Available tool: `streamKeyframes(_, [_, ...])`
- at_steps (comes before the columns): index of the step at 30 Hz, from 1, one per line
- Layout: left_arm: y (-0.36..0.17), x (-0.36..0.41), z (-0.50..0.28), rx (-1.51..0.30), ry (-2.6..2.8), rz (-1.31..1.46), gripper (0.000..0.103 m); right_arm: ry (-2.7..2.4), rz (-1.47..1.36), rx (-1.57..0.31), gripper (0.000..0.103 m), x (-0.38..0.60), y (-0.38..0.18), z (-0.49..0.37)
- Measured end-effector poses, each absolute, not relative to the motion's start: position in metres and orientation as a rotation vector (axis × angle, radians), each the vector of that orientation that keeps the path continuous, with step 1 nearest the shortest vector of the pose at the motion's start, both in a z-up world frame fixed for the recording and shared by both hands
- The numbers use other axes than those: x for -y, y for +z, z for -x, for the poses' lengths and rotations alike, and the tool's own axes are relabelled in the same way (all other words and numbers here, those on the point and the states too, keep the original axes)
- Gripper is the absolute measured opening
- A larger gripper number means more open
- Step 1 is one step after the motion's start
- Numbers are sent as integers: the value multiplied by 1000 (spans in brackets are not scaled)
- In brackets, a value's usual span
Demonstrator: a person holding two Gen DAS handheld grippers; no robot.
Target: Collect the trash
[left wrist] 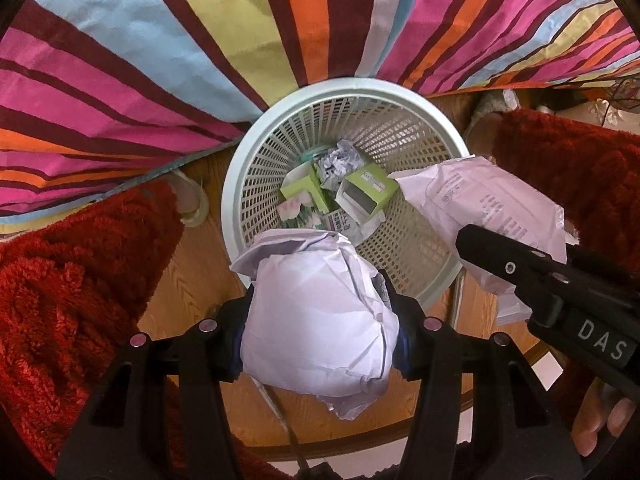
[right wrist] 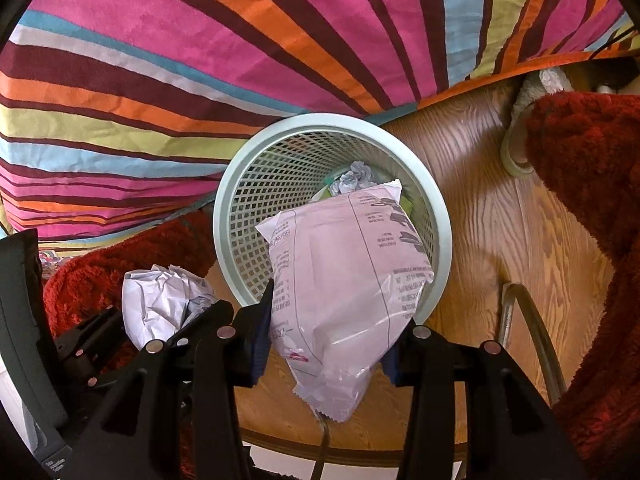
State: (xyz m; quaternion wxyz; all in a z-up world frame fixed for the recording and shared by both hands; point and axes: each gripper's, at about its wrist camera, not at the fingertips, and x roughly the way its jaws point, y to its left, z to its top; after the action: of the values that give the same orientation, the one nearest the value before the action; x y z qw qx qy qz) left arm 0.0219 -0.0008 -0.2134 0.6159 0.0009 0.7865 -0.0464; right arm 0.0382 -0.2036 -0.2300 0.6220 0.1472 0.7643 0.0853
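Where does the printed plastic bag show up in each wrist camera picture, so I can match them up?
Left wrist view: the printed plastic bag sits right of centre, over the basket's right rim, gripped by the right tongs.
Right wrist view: the same bag fills the centre, between the tongs' fingers, over the basket's near rim.
Shared landmark: the white mesh wastebasket.

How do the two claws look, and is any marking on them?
Both claws, left claw and right claw, are matte black plastic with blue pads and small round silver studs. The right claw's body carries white letters "DAS" in the left wrist view.
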Motion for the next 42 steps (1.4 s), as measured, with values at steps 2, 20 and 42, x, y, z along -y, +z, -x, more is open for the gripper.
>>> streamKeyframes(2, [-215,1,-21,-1820,-105,-4,53,197,-332,-1764,42,202,-232,-38])
streamKeyframes(20, [-224,-1,-20,-1874,-65,-12,78,210,-333,-1777,76,197,-238,-40])
streamKeyframes(42, [-150,-17,-30,-1491,6,50,82,238,-206,-1429,95,200,-163,-44])
